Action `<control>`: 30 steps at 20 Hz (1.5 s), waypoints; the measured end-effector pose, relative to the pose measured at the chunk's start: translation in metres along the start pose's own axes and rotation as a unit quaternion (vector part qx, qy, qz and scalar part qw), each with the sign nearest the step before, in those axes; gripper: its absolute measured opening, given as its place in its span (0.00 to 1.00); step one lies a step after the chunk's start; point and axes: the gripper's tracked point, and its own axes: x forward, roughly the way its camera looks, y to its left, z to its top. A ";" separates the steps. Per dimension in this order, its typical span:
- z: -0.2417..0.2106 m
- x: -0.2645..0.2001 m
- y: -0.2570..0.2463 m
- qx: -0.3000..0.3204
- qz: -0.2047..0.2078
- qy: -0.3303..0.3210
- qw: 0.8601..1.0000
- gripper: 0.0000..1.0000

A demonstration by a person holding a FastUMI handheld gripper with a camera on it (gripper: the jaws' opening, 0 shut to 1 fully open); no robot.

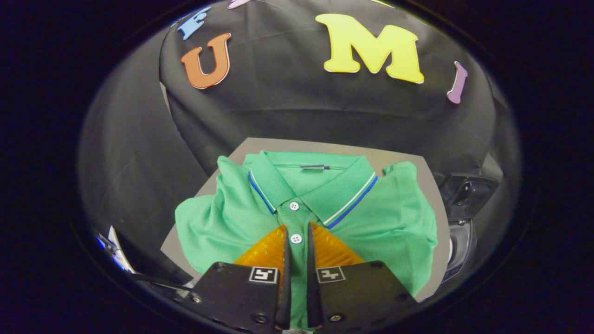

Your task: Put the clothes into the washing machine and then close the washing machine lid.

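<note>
Hand-held gripper [297, 232] sits low over a green polo shirt [385, 218], its two fingers drawn close together with only a narrow slit left between them. Through that slit a strip of the shirt's button placket shows, and one white button [296, 239] lies right between the fingertips; whether the fingers actually pinch the cloth or merely hover above it cannot be told from this angle. The shirt lies face up on a grey desk [278, 144], collar [352, 195] pointing away from the fingers, a second button just beyond the tips and the striped collar edges spreading out to either side ahead of them. Both sleeves are folded or bunched inward, so the garment forms a rumpled block that reaches under the gripper's body, where its lower part is hidden. Beyond the shirt's right side, off the desk edge, stands a dark object with a round opening and a raised hinged piece above it, probably the washing machine [461, 222] with its lid up, though it is dim, warped and partly cut off. Near the gripper's left side some pale, thin item [118, 253] pokes out, too small and blurred to identify.
</note>
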 end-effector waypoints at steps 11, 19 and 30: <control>0.026 -0.159 -0.010 -0.035 0.044 -0.175 0.983 0.07; 0.016 -0.314 -0.053 -0.010 0.041 -0.265 0.963 0.07; 0.018 -0.456 -0.190 0.021 -0.051 -0.351 0.935 0.06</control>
